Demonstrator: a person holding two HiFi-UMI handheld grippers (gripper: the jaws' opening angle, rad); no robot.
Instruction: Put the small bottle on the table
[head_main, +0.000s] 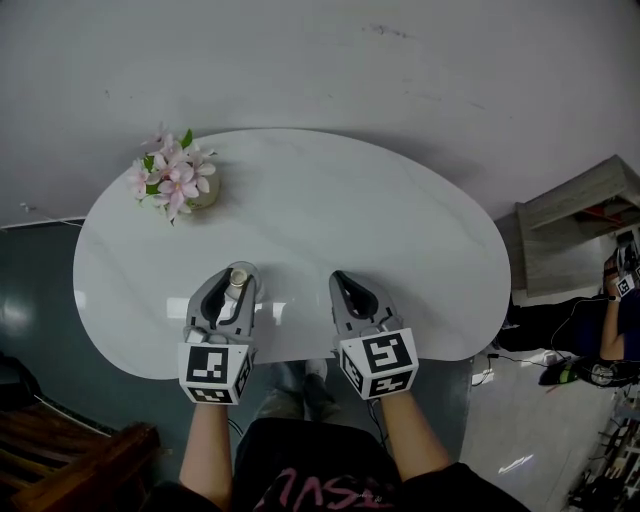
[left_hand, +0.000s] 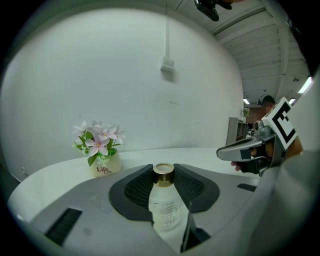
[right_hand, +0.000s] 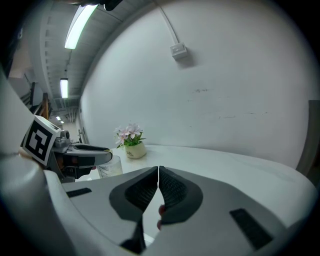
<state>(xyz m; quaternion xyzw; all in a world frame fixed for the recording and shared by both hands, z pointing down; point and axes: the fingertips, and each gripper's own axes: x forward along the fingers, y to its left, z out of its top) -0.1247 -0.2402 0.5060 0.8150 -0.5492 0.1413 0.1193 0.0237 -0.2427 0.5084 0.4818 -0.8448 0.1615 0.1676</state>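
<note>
Left gripper (head_main: 234, 284) is over the near part of the white tabletop (head_main: 330, 200), its jaws clamped on the small bottle (left_hand: 162, 204). It's a clear one with printed measuring marks and a gold cap, held upright, with the ribbed pads pressing its shoulders on both sides. From the right gripper view the bottle's base hangs low, close to the surface, but I can't tell whether it is touching.

Right gripper (head_main: 347, 284) hovers just beside it, jaws together with nothing between them. Its only job here is staying out of the way. The pot of pink flowers (head_main: 176, 181) sits well apart at the far left, so it's no obstacle.

I'd say the placing is close but not done, and the release is the risky part. If the base isn't flat on the tabletop when the jaws part, that narrow bottle could drop and topple. If one pad lets go before the other, the grippy rubber could drag the bottle sideways and tip it. It's also nearer the front edge than the middle, so a tipped bottle could roll off toward the person's feet. And the right gripper is close enough that a stray swing could knock it over.
</note>
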